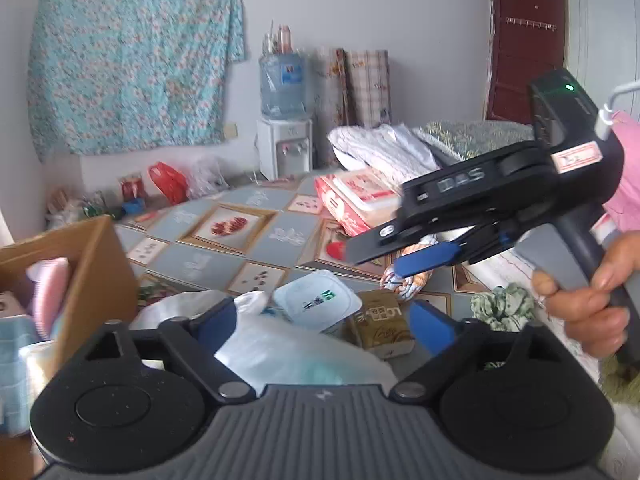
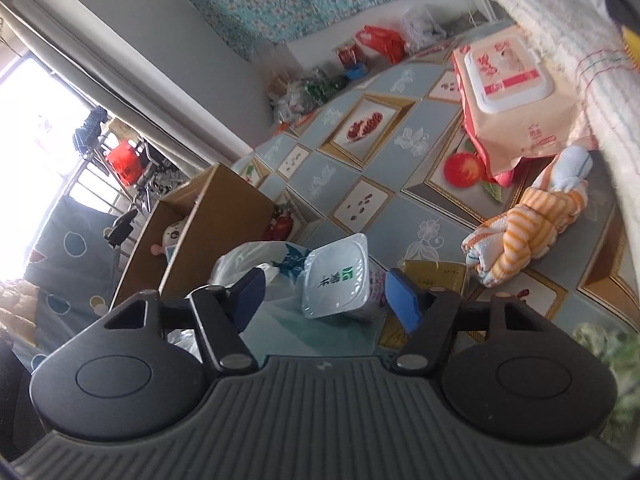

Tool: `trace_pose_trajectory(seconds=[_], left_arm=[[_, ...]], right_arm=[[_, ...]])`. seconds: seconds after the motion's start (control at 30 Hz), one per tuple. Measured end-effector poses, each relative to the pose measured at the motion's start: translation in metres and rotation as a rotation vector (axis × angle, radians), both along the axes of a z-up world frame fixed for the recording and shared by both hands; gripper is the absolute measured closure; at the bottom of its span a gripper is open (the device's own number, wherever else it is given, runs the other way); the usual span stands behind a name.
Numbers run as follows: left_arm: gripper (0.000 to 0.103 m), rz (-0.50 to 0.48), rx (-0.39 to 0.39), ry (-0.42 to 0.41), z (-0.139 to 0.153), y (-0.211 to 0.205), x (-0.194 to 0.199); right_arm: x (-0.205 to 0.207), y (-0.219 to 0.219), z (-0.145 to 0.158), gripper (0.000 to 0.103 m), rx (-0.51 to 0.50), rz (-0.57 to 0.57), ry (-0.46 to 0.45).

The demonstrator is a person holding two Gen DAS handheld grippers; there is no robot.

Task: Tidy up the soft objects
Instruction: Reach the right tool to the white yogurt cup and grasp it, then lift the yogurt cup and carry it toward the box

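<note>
Both grippers, the left and the right, hang open and empty over the bag and wipes pack. Best squeeze softly, then lift into the box, leaving the towel beyond

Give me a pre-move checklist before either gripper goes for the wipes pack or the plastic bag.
1. Left gripper jaws open, nothing pinched: ok.
2. Right gripper jaws open, nothing pinched: ok.
3. Wipes pack lined up between the right fingers: ok, though contact cannot be judged.
4. Plastic bag under the left gripper, free of its fingers: cannot tell; it fills the gap.
5. Grippers clear of each other: not ok; the right one crosses close above the left in the left wrist view.
6. Cardboard box open with room: ok; it already holds items.
</note>
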State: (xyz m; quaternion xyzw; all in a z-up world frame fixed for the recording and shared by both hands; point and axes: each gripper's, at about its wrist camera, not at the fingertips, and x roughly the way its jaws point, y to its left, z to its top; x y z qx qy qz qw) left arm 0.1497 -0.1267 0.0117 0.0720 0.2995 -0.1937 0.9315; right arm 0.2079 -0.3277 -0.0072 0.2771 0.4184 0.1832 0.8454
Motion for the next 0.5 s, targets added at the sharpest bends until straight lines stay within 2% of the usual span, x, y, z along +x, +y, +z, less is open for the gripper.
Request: trace_pose_trajectory(seconds=[0.07, 0.23, 0.5], left_arm=[[0.016, -0.004, 0.008, 0.023, -0.007, -0.006, 0.015], [0.017, 0.015, 0.071, 0.081, -0.025, -0.019, 0.048], [0.017, 0.000, 0.169, 0.207, -0.050, -0.036, 0.082]], right_arm=[[0.015, 0.000, -0.011, 0.046, 0.002, 0.024, 0.022], [0.044, 0.002, -0.031, 0.052, -0.003, 0.055, 0.064], [0.065, 0.010, -0.054, 0.065, 0.056, 0.130, 0.107]])
